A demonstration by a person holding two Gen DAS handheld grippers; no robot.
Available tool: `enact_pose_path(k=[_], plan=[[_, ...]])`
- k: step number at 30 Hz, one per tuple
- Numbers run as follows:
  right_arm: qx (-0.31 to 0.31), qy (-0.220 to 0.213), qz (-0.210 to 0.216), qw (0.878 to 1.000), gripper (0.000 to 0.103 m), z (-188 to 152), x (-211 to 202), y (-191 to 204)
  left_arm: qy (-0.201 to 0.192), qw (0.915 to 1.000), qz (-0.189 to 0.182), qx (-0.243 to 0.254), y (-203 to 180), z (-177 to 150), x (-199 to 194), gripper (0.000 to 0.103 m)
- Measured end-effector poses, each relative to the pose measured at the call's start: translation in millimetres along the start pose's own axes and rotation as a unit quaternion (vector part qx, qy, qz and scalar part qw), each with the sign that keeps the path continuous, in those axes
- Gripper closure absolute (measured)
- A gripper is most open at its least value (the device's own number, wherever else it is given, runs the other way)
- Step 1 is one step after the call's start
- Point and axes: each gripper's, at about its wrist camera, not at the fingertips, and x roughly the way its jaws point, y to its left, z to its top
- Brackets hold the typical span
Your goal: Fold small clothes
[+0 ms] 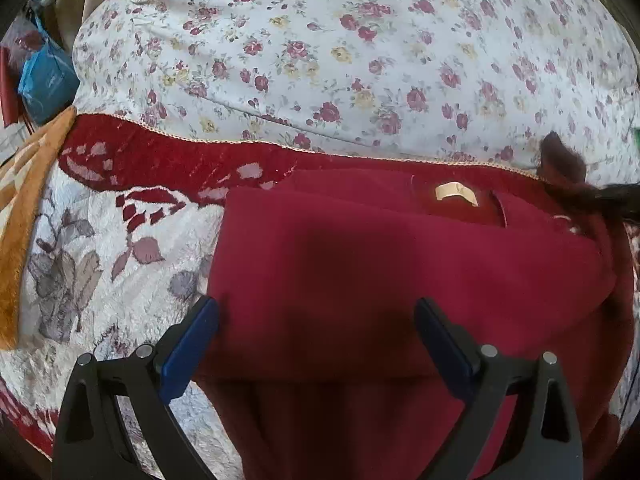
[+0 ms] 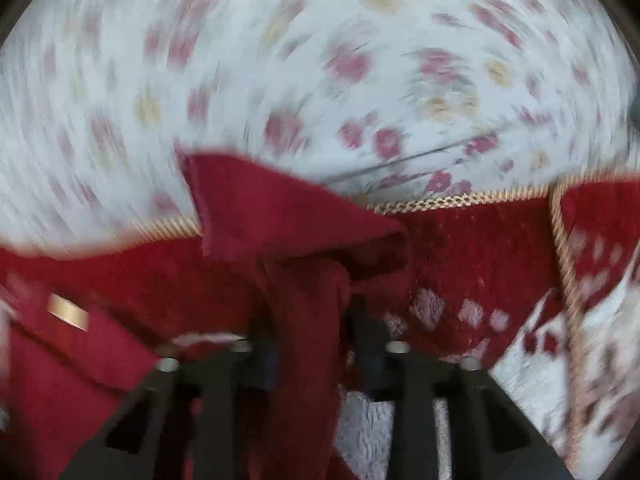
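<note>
A maroon garment (image 1: 400,272) lies partly folded on a plush rug (image 1: 120,248) beside a floral sheet (image 1: 360,60). The left gripper (image 1: 316,340) hovers over the near fold, its blue-padded fingers (image 1: 188,344) spread wide and gripping nothing. The right gripper (image 2: 308,320) pinches a bunched corner of the garment, lifted above the rug's red border; that view is smeared by motion. Carrying the corner across in one smooth arc, and laying it square on the folded panel, would likely keep the edges aligned. The knit looks soft, matte and limp, with a tan label (image 1: 456,194) near the neckline. The rug is deep-piled, with braided gold edging (image 2: 460,200).
</note>
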Motion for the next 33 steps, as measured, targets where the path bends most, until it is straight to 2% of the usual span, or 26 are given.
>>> enact_pose_path(k=[2, 5, 7, 10, 13, 16, 17, 19, 20, 21, 22, 24, 27, 29, 30, 31, 32, 33], plan=[[0.092, -0.031, 0.057, 0.994, 0.078, -4, -30, -45, -0.005, 1.0, -0.002, -0.002, 0, 0, -4, 0.006], [0.192, -0.045, 0.093, 0.976, 0.078, -24, -55, -102, -0.011, 0.9999, -0.005, -0.003, 0, 0, -10, 0.006], [0.228, -0.041, 0.106, 0.967, 0.078, -44, -68, -125, -0.013, 0.9999, -0.008, -0.008, 0, -1, -14, 0.006], [0.243, -0.045, 0.113, 0.962, 0.078, -75, -93, -138, -0.015, 0.9998, -0.008, -0.011, 1, -3, -17, 0.006], [0.244, -0.049, 0.101, 0.963, 0.078, -102, -119, -144, -0.014, 0.9998, -0.008, -0.014, 3, -6, -20, 0.006], [0.19, -0.008, 0.022, 0.981, 0.075, -124, -136, -143, -0.015, 0.9996, -0.011, -0.02, 5, -8, -22, 0.006], [0.172, 0.001, -0.005, 0.985, 0.07, -127, -139, -140, -0.016, 0.9996, -0.011, -0.02, 6, -8, -22, 0.006], [0.148, -0.015, -0.048, 0.988, 0.04, -130, -153, -137, -0.018, 0.9995, -0.012, -0.022, 6, -8, -24, 0.006], [0.137, -0.04, -0.064, 0.988, 0.034, -128, -163, -134, -0.019, 0.9995, -0.012, -0.021, 6, -8, -24, 0.006], [0.128, -0.057, -0.069, 0.988, 0.024, -125, -170, -131, -0.02, 0.9995, -0.011, -0.02, 5, -8, -24, 0.006], [0.113, -0.077, -0.073, 0.988, 0.018, -117, -175, -126, -0.019, 0.9996, -0.01, -0.02, 4, -9, -24, 0.006], [0.098, -0.084, -0.068, 0.989, 0.016, -100, -171, -120, -0.015, 0.9997, -0.008, -0.017, 3, -10, -22, 0.006], [0.079, -0.064, -0.066, 0.993, 0.01, -78, -139, -119, -0.009, 0.9999, -0.002, -0.009, 0, -11, -17, 0.006], [0.079, -0.025, -0.076, 0.994, 0.01, -66, -105, -124, -0.009, 1.0, 0.0, -0.002, -2, -11, -15, 0.006], [0.087, -0.01, -0.065, 0.994, 0.021, -66, -92, -130, -0.01, 0.9999, 0.001, 0.001, -3, -10, -15, 0.006], [0.092, 0.004, -0.053, 0.994, 0.062, -67, -80, -135, -0.013, 0.9999, 0.007, 0.006, -3, -10, -15, 0.006], [0.096, 0.01, -0.053, 0.994, 0.084, -69, -75, -138, -0.014, 0.9998, 0.01, 0.008, -3, -9, -14, 0.006], [0.108, 0.002, -0.051, 0.993, 0.095, -70, -77, -143, -0.012, 0.9998, 0.011, 0.008, -3, -8, -13, 0.006]])
